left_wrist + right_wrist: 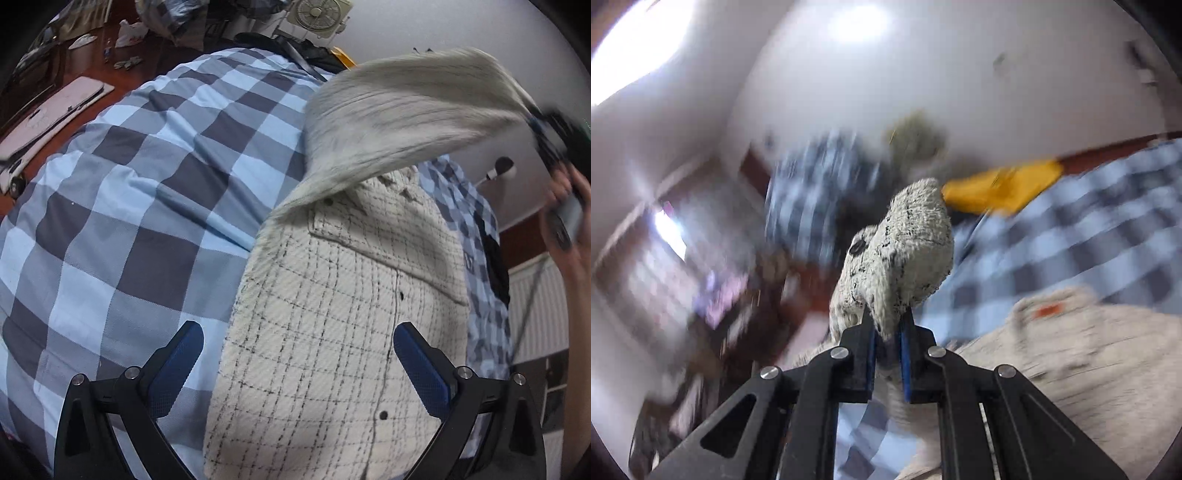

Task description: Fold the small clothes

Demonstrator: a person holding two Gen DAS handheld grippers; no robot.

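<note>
A cream garment with thin black checks (332, 332) lies on a blue-and-grey checked bed cover (129, 184). My left gripper (299, 358) hangs open just above it, blue pads spread wide over its near part, nothing between them. One side of the garment (406, 122) is lifted up and blurred, pulled toward the right gripper (554, 140) held in a person's hand (576, 229) at the right edge. In the right wrist view my right gripper (886, 332) is shut on a bunched fold of the cream garment (908, 251), a dark button showing.
A dark wooden floor (88, 62) with a pink flat case (55, 110) and small litter lies to the left of the bed. A fan (317, 14) and dark clothes stand behind it. A yellow cloth (1001, 188) lies on the bed. A white wall (461, 29) rises at the right.
</note>
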